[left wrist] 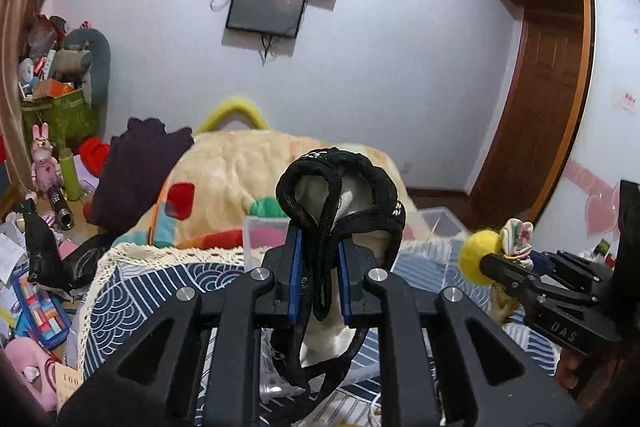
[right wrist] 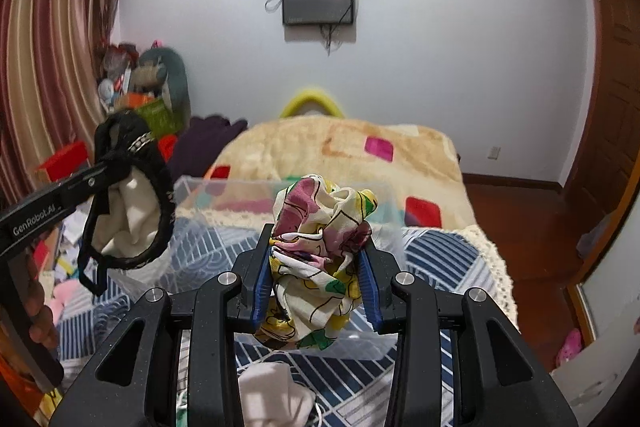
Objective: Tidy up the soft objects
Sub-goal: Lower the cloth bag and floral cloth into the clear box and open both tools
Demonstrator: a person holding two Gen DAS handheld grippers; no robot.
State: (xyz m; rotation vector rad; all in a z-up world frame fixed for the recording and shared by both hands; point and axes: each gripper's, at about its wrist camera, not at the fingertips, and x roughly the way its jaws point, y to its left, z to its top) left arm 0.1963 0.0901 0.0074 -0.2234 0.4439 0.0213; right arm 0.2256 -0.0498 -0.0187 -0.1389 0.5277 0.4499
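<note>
Black-trimmed garment (left wrist: 340,195): 1, left gripper (left wrist: 319,267) | floral cloth (right wrist: 320,251): 1, right gripper (right wrist: 316,279)

Legible markings are few. The left gripper (right wrist: 105,167), seen side-on from the right wrist view, carries white lettering "GenRobot.AI" along its arm. The right gripper (left wrist: 486,261), seen from the left wrist view, carries pale raised letters "DAS" on its body. A beige card (left wrist: 69,383) at the lower left edge of the left wrist view shows the number "100"; smaller print beneath it is unreadable. A red-printed wall notice (left wrist: 627,101) beside the door is too small to read.
</note>
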